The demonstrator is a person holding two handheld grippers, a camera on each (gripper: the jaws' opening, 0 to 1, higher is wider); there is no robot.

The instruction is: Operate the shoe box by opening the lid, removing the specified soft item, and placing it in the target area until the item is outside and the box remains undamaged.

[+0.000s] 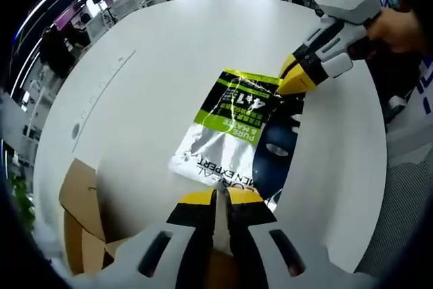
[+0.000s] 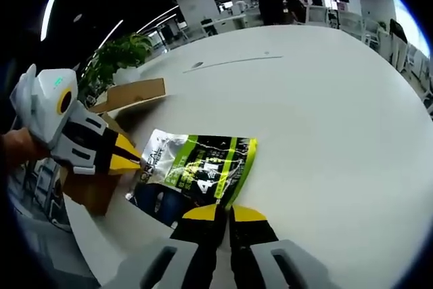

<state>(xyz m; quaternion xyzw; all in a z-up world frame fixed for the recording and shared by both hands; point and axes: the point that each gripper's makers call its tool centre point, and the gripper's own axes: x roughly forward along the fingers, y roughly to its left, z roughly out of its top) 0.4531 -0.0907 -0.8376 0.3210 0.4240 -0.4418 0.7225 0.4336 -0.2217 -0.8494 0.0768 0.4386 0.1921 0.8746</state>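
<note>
Soft item: glossy green-and-silver pouch [image 1: 233,123] with dark blue portion, lying flat on the round white table [image 1: 169,52], outside and just beside the open cardboard shoe box [image 2: 111,140]. Left gripper [image 1: 220,197]: yellow-tipped jaws pinched on the pouch's near edge. Right gripper [image 2: 223,212]: jaws pinched on the pouch's opposite edge. Potted plant [image 2: 115,55] behind the box.

Each white tool [image 1: 218,197] [image 2: 225,213] has yellow-tipped black jaws.
</note>
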